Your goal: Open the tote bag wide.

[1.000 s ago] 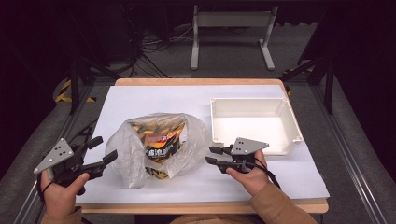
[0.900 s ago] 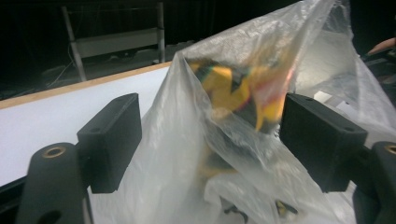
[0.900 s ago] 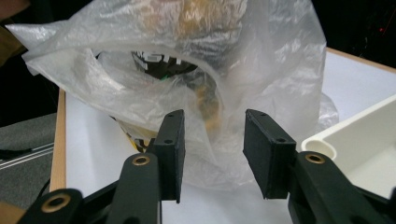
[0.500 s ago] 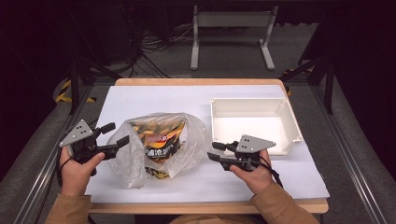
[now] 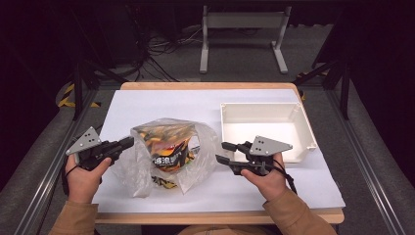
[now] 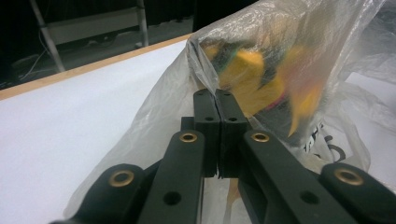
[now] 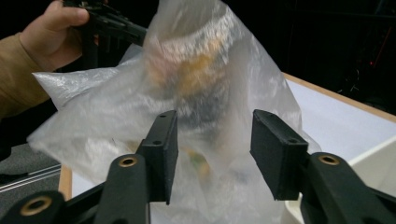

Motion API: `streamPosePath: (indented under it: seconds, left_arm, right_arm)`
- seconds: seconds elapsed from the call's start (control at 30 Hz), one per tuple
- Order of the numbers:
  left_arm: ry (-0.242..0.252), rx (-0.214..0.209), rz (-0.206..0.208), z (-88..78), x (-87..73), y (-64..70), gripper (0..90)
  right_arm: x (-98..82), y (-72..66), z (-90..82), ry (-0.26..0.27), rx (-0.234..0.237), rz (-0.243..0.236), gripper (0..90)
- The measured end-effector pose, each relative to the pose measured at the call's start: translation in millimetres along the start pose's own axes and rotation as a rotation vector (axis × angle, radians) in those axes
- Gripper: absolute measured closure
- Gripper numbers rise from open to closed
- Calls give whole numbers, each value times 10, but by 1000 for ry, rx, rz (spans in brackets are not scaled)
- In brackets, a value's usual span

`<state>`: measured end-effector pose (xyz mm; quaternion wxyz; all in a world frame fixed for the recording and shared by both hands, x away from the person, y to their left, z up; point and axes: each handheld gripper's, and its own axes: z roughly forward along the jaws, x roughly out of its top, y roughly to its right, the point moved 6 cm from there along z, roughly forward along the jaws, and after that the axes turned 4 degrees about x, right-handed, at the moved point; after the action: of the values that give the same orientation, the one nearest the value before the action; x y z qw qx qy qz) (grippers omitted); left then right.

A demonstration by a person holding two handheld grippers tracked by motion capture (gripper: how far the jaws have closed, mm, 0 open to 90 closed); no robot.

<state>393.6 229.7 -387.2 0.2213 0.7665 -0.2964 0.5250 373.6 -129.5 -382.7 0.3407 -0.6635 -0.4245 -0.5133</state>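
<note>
Two hand-held grippers — left (image 5: 128, 142) clenched on the plastic bag's (image 5: 169, 154) edge, right (image 5: 222, 152) half-open, jaws just widening, empty.

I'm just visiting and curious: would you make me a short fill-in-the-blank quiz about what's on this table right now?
1. The snacks sit inside a clear plastic ____ on the white sheet.
2. The left gripper has its fingers ____ on the plastic bag.
3. The white tray beside the bag is ____.
4. The right gripper holds its fingers ____, with nothing pinched.

Missing words: bag; shut; empty; open
</note>
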Motion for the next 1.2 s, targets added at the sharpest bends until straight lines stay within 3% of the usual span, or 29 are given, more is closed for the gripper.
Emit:
streamPosePath:
  seconds: [0.17,0.33,0.57,0.67,0.87,0.9,0.97,1.07,1.13,1.2]
  left_arm:
    - [2,2,1,8,27,7,896]
    - [1,6,2,19,29,16,896]
    - [6,5,2,5,35,24,896]
    - [9,3,-1,4,33,26,896]
    - [6,-5,-2,-1,27,34,896]
    - [6,-5,-2,-1,26,33,896]
    - [8,-5,-3,-1,26,31,896]
    - [10,-5,-4,-1,29,30,896]
    - [11,-4,-2,-3,33,28,896]
    - [12,-3,-3,-8,41,25,896]
  right_arm:
    - [128,-12,4,40,-8,0,412]
    - [308,-78,58,69,14,-21,368]
    - [464,-152,207,84,25,-30,353]
    - [527,-204,312,72,29,-59,357]
    - [575,-188,425,66,-2,-64,371]
    - [575,-163,439,59,-17,-69,411]
    - [558,-107,443,30,-49,-83,578]
    - [542,-50,436,22,-47,-79,830]
    - [552,-33,421,34,-42,-74,899]
    - [562,-22,414,37,-38,-70,900]
